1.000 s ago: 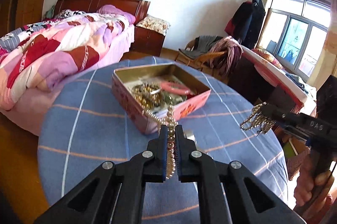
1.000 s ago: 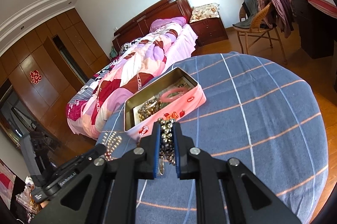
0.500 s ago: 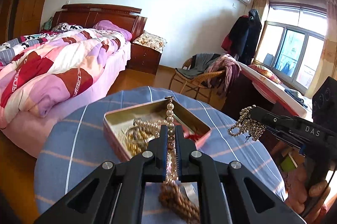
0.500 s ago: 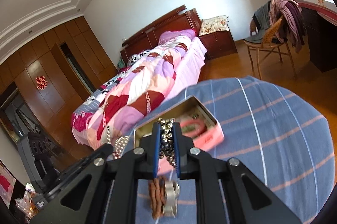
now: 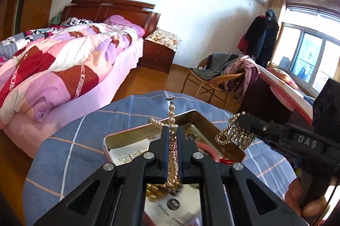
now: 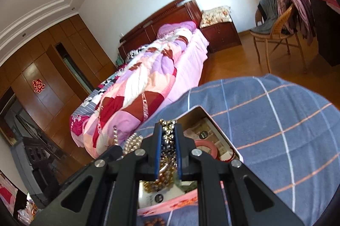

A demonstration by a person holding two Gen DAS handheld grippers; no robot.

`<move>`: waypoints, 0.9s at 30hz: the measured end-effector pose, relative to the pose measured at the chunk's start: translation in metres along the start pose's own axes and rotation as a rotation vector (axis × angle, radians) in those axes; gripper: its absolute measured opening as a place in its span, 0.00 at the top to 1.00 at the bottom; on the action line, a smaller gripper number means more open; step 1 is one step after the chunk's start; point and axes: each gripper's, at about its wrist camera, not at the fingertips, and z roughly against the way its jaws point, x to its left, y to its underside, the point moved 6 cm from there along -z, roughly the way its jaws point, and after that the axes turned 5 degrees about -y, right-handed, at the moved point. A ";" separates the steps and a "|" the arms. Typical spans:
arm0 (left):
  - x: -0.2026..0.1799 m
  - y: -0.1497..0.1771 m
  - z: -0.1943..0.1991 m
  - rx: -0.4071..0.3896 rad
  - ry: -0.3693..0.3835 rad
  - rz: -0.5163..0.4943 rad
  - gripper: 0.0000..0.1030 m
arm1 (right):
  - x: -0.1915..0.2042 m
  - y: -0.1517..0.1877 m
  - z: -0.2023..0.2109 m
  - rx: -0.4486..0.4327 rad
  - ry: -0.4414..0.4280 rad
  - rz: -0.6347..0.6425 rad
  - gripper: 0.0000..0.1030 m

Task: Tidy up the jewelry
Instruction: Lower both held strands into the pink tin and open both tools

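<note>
My left gripper (image 5: 172, 130) is shut on a pearl necklace (image 5: 171, 117) and holds it over the open pink tin box (image 5: 127, 137). The strand sticks up past the fingertips and hangs down into the tin. My right gripper (image 6: 168, 126) is shut on a gold bead chain (image 6: 167, 136), also over the tin (image 6: 221, 136); it also shows in the left wrist view (image 5: 238, 119) with the chain (image 5: 232, 134) dangling. A pink bangle (image 6: 205, 146) and gold beads (image 5: 155, 193) lie in the tin.
The tin sits on a round table with a blue checked cloth (image 6: 286, 130). A bed with a patchwork quilt (image 5: 53, 68) stands to the left. A wicker chair with clothes (image 5: 223, 75) stands behind the table. Brown beads (image 6: 155, 221) lie on the cloth by the tin.
Both grippers have come forward and lower over the tin, each still holding its strand. The tin now lies right under the fingertips in both views.
</note>
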 end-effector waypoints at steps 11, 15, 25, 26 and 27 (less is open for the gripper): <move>0.002 0.018 -0.021 0.066 -0.084 -0.030 0.95 | -0.023 0.011 -0.028 0.085 0.047 0.003 0.85; 0.002 0.020 -0.024 0.065 -0.134 -0.075 0.95 | -0.022 0.009 -0.027 0.065 0.079 0.046 0.81; 0.008 0.022 -0.027 0.075 -0.183 -0.058 0.43 | -0.027 -0.007 -0.005 -0.067 0.184 0.053 0.36; 0.008 0.020 -0.024 0.056 -0.177 -0.054 0.39 | -0.030 -0.006 -0.005 -0.062 0.183 0.035 0.36; 0.008 0.019 -0.021 0.033 -0.178 -0.053 0.32 | -0.031 -0.006 -0.006 -0.059 0.182 0.026 0.36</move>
